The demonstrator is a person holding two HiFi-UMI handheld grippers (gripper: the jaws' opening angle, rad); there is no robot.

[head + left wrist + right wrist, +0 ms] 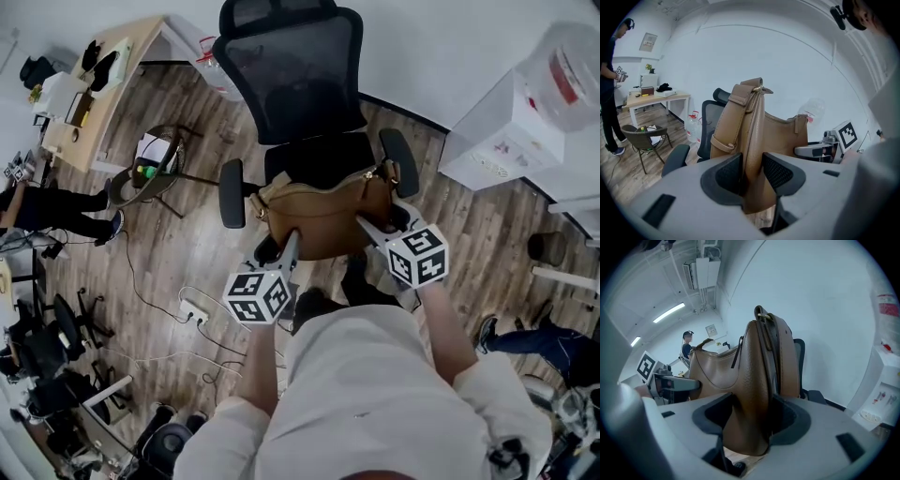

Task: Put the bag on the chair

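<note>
Quickly, left to right. Far out to the left of the left gripper (289,242): light wooden desk (141,42), small dark round-backed chair (122,187) with clutter on its seat, white power strip (195,312) on the wood-plank floor (178,253).

Left gripper, seen in its own view (752,171): jaws partway apart, both dark textured pads pressed on the left end of the tan leather handbag (740,126). It has a firm hold there. The bag's buckled strap stands up just beyond the jaws.

In the head view the tan leather handbag (323,211) spans between the two grippers, zip side up. The seat of the black mesh office chair (295,84) is right beyond it, the backrest farther ahead, and an armrest sits outboard of each gripper. Can't tell whether the bag touches the seat. Both gripper views show floor under its lower edge.

Right gripper (367,228), own view (752,418): jaws held fairly wide, closed on the right end of the bag (754,376), leather bulging between the pads.

Well off to the right of the right gripper: white box-shaped water dispenser (506,131).
</note>
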